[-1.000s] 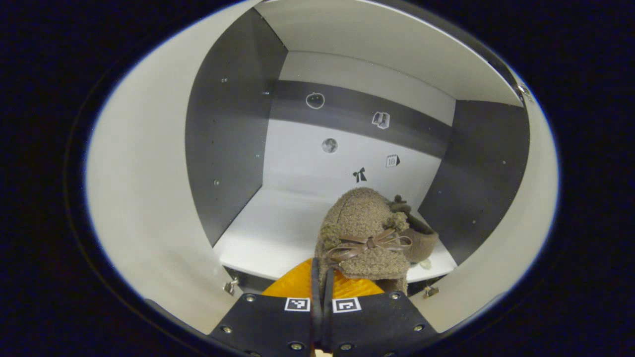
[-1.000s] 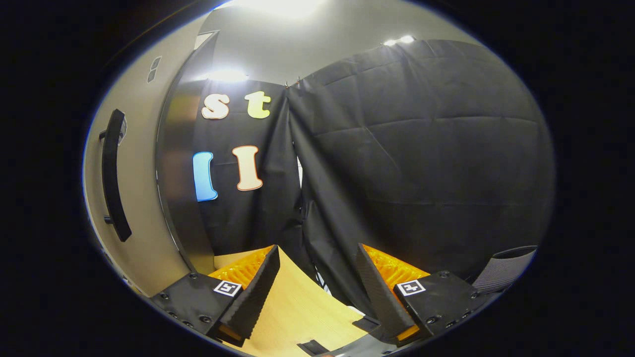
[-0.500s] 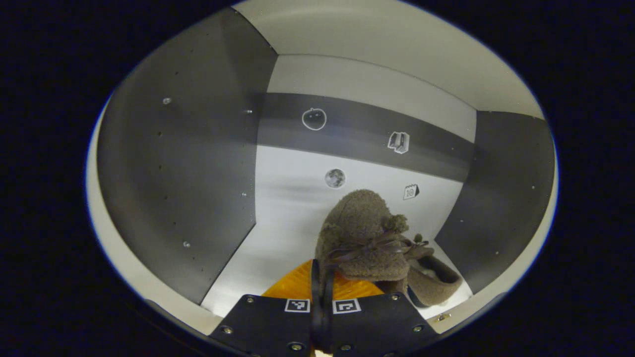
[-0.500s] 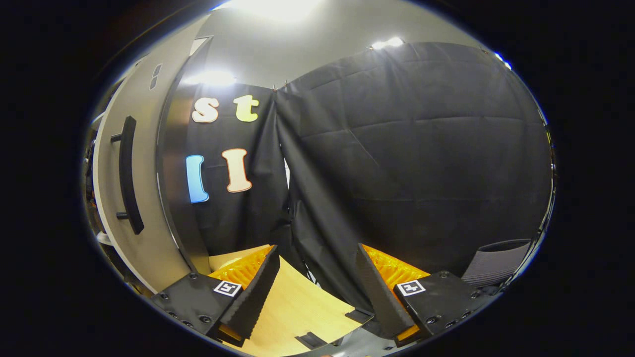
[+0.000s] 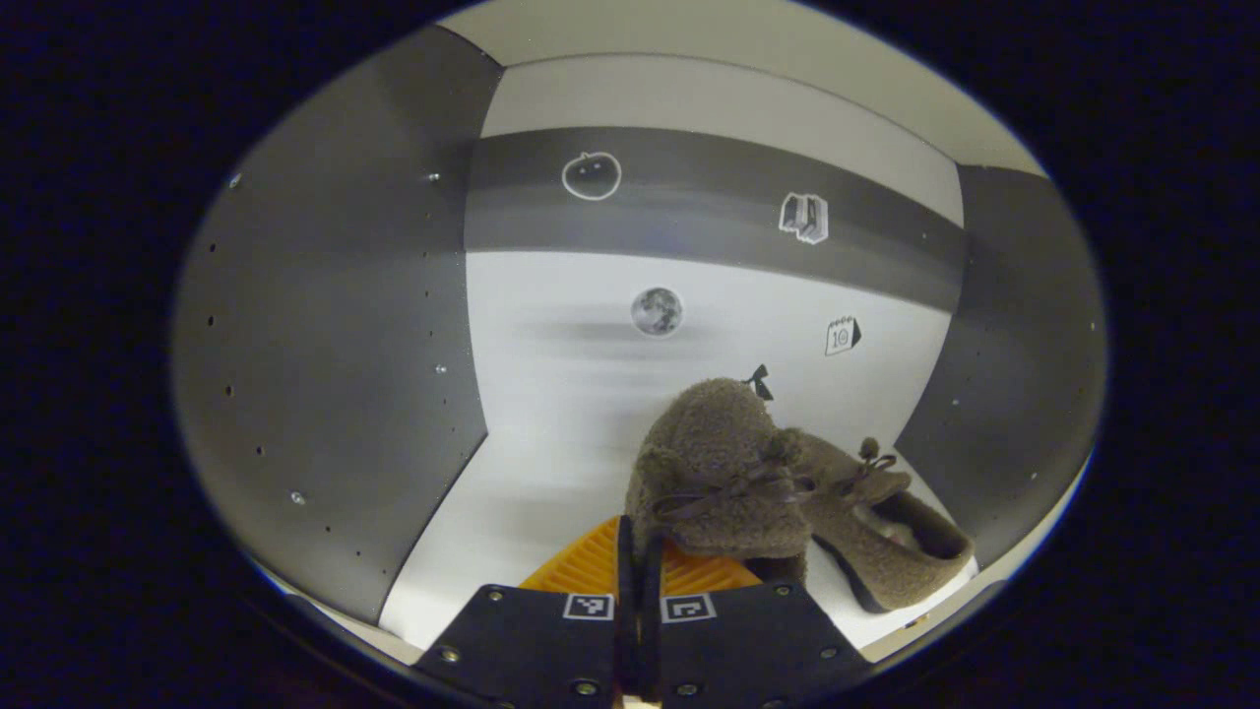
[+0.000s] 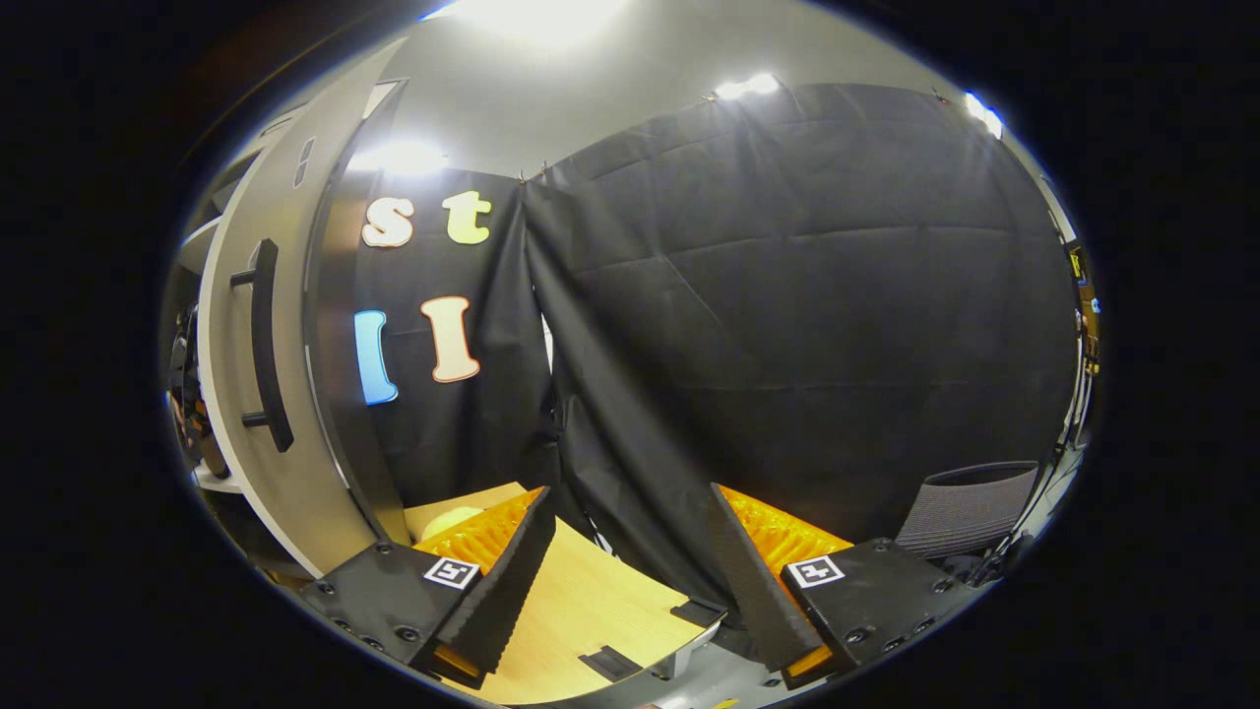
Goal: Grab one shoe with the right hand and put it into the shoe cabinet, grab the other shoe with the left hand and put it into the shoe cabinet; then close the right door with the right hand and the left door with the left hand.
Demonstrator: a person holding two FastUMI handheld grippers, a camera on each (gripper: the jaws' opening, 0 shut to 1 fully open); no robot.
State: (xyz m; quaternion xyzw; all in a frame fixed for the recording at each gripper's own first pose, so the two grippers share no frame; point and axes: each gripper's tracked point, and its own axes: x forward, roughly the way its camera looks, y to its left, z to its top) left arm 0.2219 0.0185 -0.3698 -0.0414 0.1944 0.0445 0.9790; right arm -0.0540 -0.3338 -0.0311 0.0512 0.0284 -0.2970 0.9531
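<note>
In the left gripper view my left gripper point(image 5: 638, 551) is shut on a fuzzy brown shoe point(image 5: 719, 473) with a leather bow, held inside the shoe cabinet just above its white shelf point(image 5: 551, 473). A second brown shoe point(image 5: 886, 537) lies on that shelf right beside it, to the right. In the right gripper view my right gripper point(image 6: 625, 551) is open with nothing between its fingers, out in the room. The cabinet's right door point(image 6: 241, 394) with its black bar handle point(image 6: 266, 345) stands open at the left of that view.
The cabinet has dark grey side walls point(image 5: 335, 374) and a white back panel with small stickers point(image 5: 657, 310). A light wooden tabletop point(image 6: 581, 611) lies below my right gripper. A grey mesh chair back point(image 6: 970, 507) stands at the right.
My left gripper has carried the shoe deeper into the cabinet and lower, close to the other shoe. My right gripper has swung a little rightward, away from the door.
</note>
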